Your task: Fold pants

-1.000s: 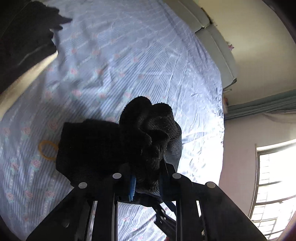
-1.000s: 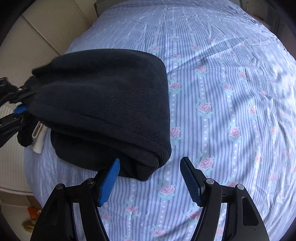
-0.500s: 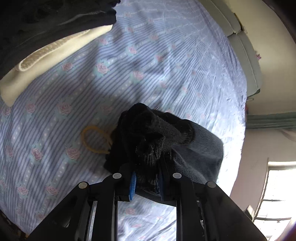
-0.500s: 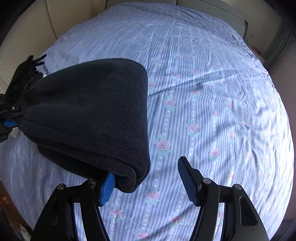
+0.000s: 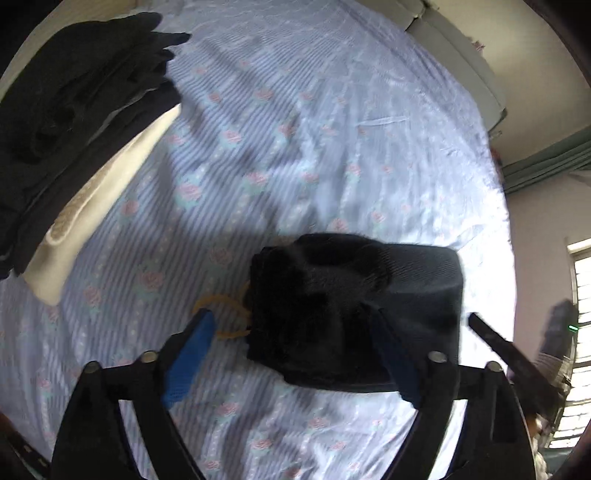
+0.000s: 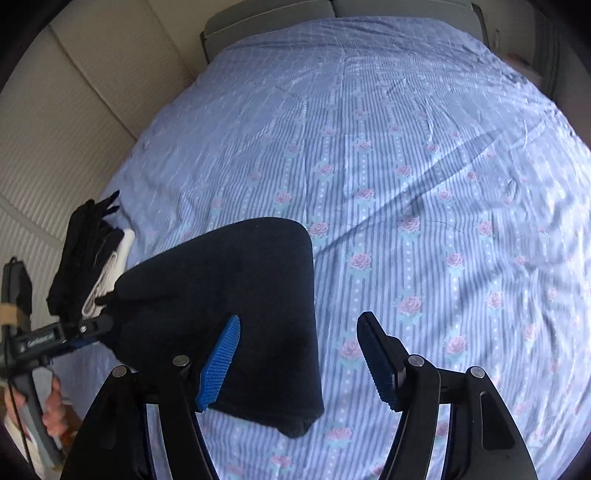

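The black knit pants (image 5: 354, 306) lie folded in a thick bundle on the blue striped bedsheet (image 5: 295, 140). My left gripper (image 5: 295, 354) is open, with its blue-padded jaws on either side of the bundle's near edge. In the right wrist view the same folded pants (image 6: 236, 317) lie flat at lower left. My right gripper (image 6: 299, 362) is open and empty over the bundle's right edge, its left pad above the cloth. The left gripper (image 6: 88, 328) shows at the bundle's far left end.
A stack of dark folded clothes on a cream one (image 5: 74, 129) lies at the bed's left side and also shows in the right wrist view (image 6: 88, 266). A yellow rubber band (image 5: 225, 314) lies beside the pants. The headboard (image 6: 269, 22) is at the far end.
My left gripper has opened and let go of the pants, which now rest folded on the sheet. The right gripper has pulled back a little; the bundle has settled flat.
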`<state>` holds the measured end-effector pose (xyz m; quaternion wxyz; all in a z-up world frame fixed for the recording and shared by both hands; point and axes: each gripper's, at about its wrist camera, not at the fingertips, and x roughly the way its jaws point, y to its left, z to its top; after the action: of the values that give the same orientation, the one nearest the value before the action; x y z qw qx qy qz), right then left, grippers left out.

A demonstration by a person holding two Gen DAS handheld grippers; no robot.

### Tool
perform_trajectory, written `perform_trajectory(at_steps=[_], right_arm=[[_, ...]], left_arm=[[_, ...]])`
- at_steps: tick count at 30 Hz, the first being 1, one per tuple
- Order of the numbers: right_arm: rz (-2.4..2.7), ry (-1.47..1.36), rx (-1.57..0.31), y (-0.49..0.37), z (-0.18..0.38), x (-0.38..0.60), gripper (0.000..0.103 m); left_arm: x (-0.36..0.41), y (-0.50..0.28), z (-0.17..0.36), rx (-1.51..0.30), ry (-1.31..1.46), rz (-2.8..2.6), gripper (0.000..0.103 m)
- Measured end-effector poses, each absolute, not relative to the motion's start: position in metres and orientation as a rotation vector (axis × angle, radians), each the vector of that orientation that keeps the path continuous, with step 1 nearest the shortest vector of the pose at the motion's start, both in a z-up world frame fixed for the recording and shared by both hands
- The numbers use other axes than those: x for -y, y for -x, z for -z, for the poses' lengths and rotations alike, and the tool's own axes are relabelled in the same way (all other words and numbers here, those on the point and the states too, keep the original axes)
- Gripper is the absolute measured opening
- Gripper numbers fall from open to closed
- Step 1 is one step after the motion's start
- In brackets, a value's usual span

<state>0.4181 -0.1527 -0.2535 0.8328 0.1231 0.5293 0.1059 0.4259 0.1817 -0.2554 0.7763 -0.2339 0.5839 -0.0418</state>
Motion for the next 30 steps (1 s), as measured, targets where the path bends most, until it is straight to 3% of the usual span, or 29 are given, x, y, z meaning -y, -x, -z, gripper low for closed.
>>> perform_trajectory(at_steps=[8, 14, 19, 24, 26, 30], right_arm=[[-0.314, -0.315, -1.221, -0.438, 0.289, 0.131, 0.066], [-0.315, -0.330, -1.278, -0.441, 0.322, 0.130, 0.067], [-0.309, -0.358, -1.298, -0.446, 0.343, 0.129, 0.076], [-0.300, -0.447, -1.305, -0.451, 0.354, 0.129, 0.076], [-0.304, -0.489, -1.318, -0.452, 0.354, 0.126, 0.066], [-0.308, -0.479, -1.327, -0.450, 0.340, 0.116, 0.055]], left_arm=[[-0.176, -0.462, 0.312, -1.398, 0.542, 0.201, 0.087], [-0.182, -0.463, 0.343, -1.392, 0.670, 0.276, 0.087], [-0.185, -0.466, 0.359, -1.388, 0.724, 0.292, 0.087], [-0.185, -0.468, 0.363, -1.384, 0.770, 0.247, 0.081], [-0.184, -0.465, 0.357, -1.380, 0.755, 0.236, 0.072], [-0.180, -0.462, 0.340, -1.371, 0.676, 0.223, 0.057]])
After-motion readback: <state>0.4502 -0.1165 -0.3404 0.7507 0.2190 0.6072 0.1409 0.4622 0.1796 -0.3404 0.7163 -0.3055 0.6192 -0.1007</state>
